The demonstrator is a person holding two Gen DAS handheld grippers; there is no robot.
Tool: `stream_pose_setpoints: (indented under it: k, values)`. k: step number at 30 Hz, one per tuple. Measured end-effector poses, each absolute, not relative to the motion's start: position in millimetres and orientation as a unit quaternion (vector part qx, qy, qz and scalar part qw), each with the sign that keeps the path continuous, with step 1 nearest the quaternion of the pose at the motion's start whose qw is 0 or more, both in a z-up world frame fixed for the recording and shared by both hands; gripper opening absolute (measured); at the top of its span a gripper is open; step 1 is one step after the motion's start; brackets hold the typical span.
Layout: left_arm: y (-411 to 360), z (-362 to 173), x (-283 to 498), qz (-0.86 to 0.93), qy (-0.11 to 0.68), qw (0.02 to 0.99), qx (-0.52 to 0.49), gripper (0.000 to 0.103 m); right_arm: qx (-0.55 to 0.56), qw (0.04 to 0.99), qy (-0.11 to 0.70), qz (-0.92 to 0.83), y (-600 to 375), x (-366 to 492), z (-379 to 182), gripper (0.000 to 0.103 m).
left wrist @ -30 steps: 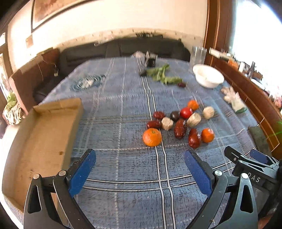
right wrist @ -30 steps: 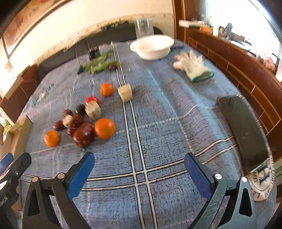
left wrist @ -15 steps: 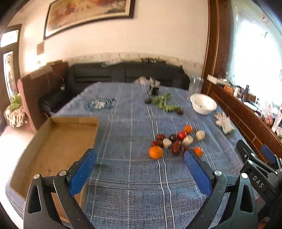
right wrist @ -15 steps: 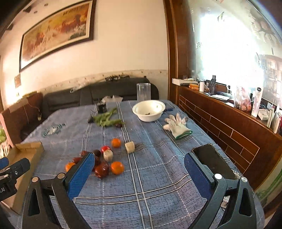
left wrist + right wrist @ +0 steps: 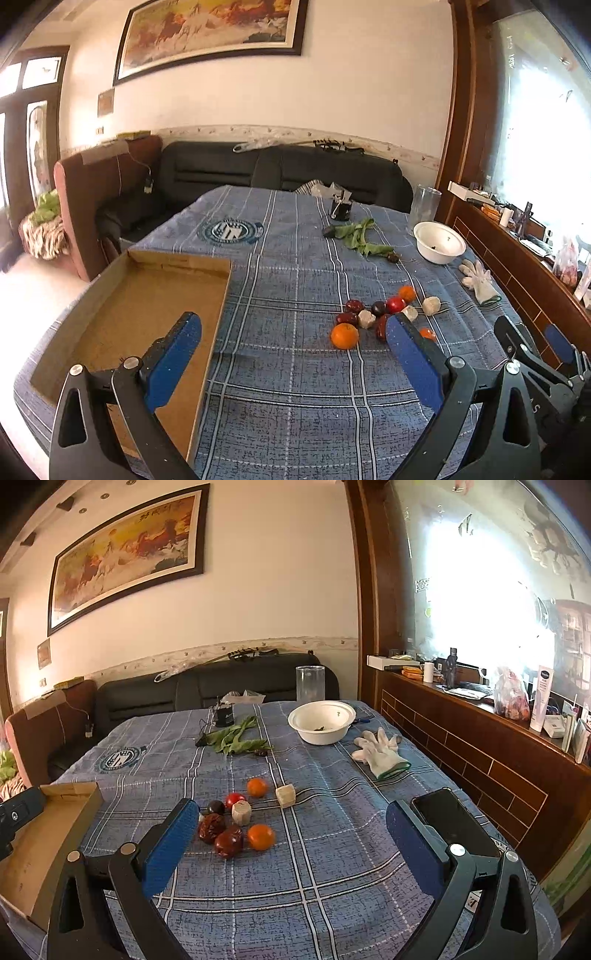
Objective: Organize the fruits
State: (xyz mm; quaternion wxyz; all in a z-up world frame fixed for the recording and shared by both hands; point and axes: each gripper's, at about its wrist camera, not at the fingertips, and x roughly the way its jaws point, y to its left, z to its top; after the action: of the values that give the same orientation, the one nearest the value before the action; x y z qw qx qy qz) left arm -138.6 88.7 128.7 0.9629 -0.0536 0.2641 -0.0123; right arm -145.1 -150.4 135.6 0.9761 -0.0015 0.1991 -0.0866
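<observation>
Left two-finger gripper with blue pads (image 5: 291, 354): fingers spread wide, nothing held, raised and drawn back from the table compared with a second ago. Wall painting and sofa now in view where only tabletop showed before.

Right two-finger gripper with blue pads (image 5: 291, 838): likewise spread wide and empty, likewise lifted and tilted up since the earlier frame.

Cluster of small fruits (image 5: 236, 823) (orange mandarins, red tomato, dark red dates, pale cubes): on the blue plaid tablecloth (image 5: 288, 406), mid-table, unmoved. Largest round orange mandarin (image 5: 344, 335): nearest the left gripper, just beside the dates. Exact count of dates unclear behind the right pad in the left view.

Shallow brown cardboard box (image 5: 140, 306): at the left table edge, well apart from the fruits, seemingly empty.

White round bowl (image 5: 321, 722), white work glove (image 5: 380, 753), black phone (image 5: 450, 823): right side, unchanged.
</observation>
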Motion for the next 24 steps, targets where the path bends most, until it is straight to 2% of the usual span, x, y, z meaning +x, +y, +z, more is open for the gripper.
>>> stream_pose_setpoints:
  k: [12, 24]
  values:
    - [79.2, 103.1, -113.6, -0.005, 0.293, 0.955, -0.040, 0.100, 0.009, 0.969, 0.232, -0.087, -160.9, -124.7, 117.4, 0.103]
    - [70.1, 89.4, -96.8, -0.010, 0.312, 0.949, -0.033, 0.100, -0.003, 0.974, 0.214, -0.078, -163.7, -120.8, 115.8, 0.103]
